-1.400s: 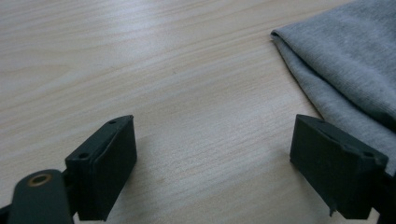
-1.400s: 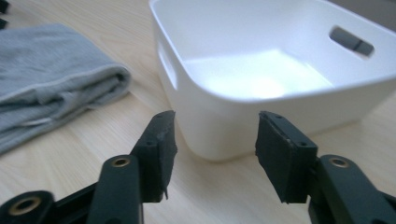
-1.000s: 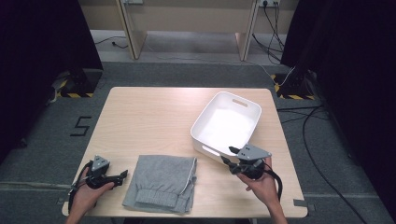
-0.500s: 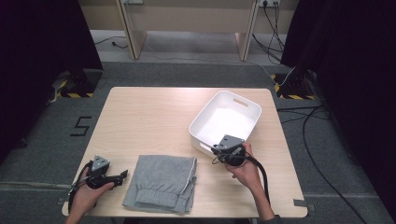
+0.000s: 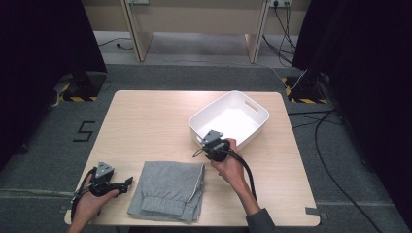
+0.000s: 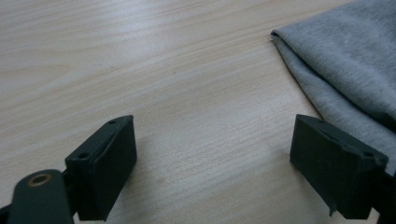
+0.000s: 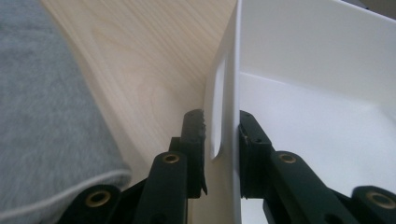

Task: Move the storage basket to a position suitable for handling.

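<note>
White bin [image 5: 257, 110] wall between right gripper [image 7: 220, 140] jaws, lying diagonally.

In the right gripper view the cloth [image 7: 42, 121] runs off at 9 o'clock. The tub [image 7: 299, 93] is cut at 3 o'clock.

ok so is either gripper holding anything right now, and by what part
The right gripper clamps the white bin by its near wall, at the handle cutout. The left gripper is open over bare table, holding nothing.

The counter [image 5: 145, 121] was pale, smooth wood. The grey cloth [image 5: 170, 189] looked soft. The white tub [image 5: 257, 121] was probably smooth plastic.
</note>
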